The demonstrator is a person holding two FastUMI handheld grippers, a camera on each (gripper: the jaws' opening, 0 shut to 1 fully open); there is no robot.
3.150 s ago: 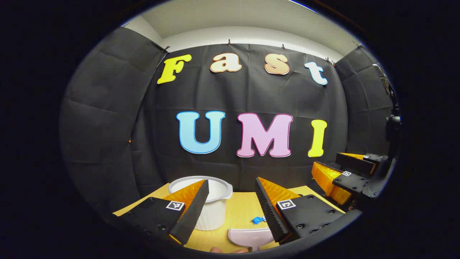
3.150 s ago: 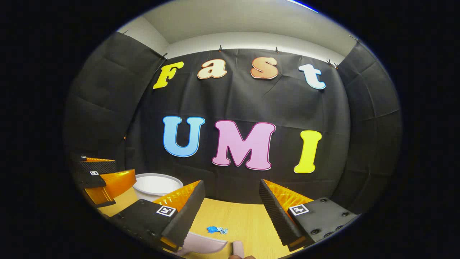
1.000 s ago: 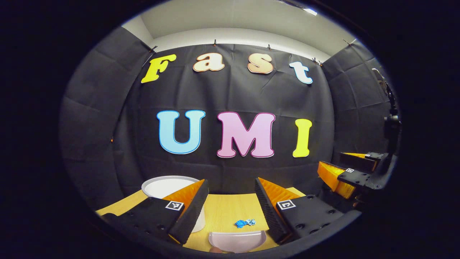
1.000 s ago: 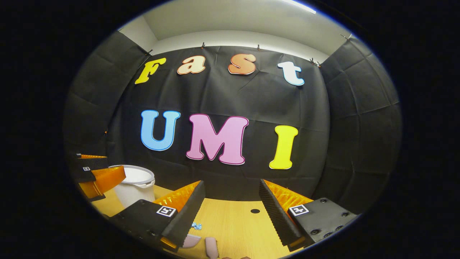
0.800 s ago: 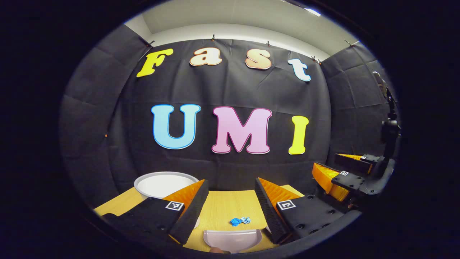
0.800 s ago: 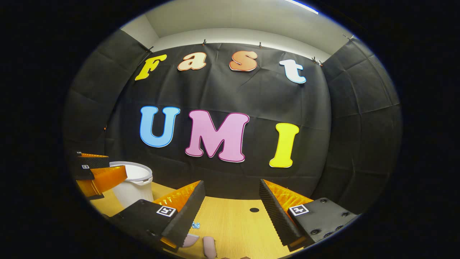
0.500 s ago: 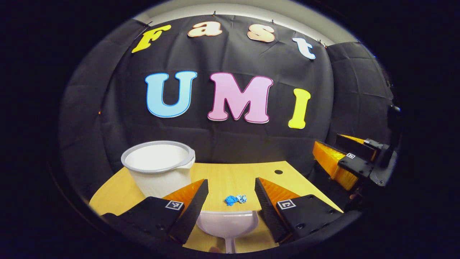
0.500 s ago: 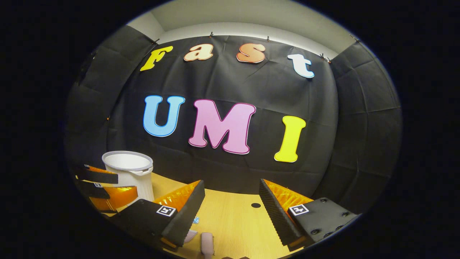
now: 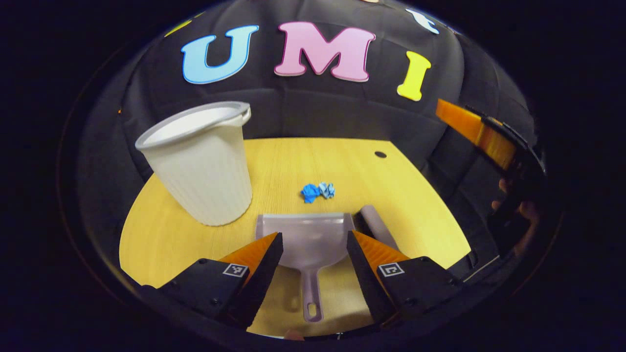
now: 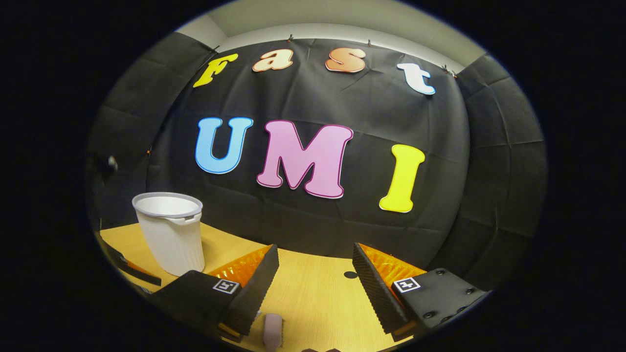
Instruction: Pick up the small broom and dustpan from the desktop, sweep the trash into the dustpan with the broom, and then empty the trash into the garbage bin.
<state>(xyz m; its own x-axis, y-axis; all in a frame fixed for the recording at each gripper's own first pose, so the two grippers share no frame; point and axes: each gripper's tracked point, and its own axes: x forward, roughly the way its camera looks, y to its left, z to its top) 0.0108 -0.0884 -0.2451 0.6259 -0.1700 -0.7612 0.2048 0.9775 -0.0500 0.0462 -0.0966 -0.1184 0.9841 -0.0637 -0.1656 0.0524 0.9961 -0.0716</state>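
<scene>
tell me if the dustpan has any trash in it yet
Empty. In the left gripper view the dustpan lies flat on the desktop with a bare tray, and the blue trash sits on the wood just beyond its front edge.

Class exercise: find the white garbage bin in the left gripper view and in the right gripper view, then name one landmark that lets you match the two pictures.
Left gripper view: the garbage bin stands at left of centre on the desk, beyond the dustpan.
Right gripper view: the garbage bin stands at lower left, at the desk's far side.
Shared landmark: the small dark hole in the desk.
</scene>
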